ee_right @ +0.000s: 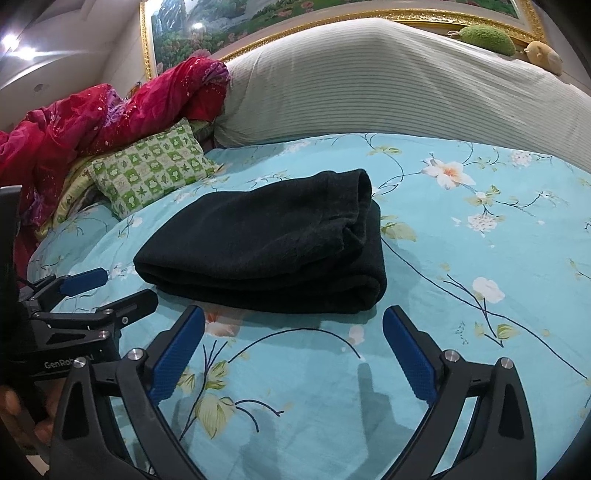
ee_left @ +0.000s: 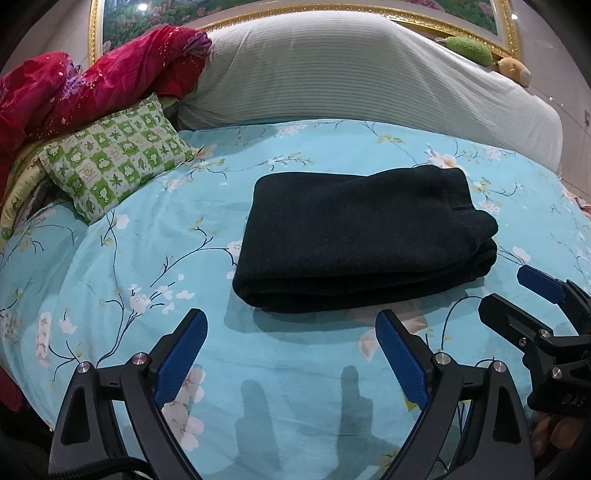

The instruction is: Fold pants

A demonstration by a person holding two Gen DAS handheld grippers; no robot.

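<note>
A bed with a floral sheet [ee_left: 110, 266] – striped bolster [ee_left: 351, 74], checked pillow [ee_left: 114, 158], red quilt [ee_left: 92, 81] at its head; behind, a gilt-framed painting [ee_right: 258, 14] – ceiling lights [ee_right: 14, 42] glare.

- On my left gripper [ee_right: 85, 295], seen from the right wrist, white lettering reads "GenRob", the rest hidden.
- On my right gripper [ee_left: 532, 295], faint embossed letters, unreadable.

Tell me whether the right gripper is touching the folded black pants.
Apart. In the right wrist view the right gripper stands open with nothing between its fingers, and a strip of blue floral bedsheet shows between its fingertips and the folded black pants.
</note>
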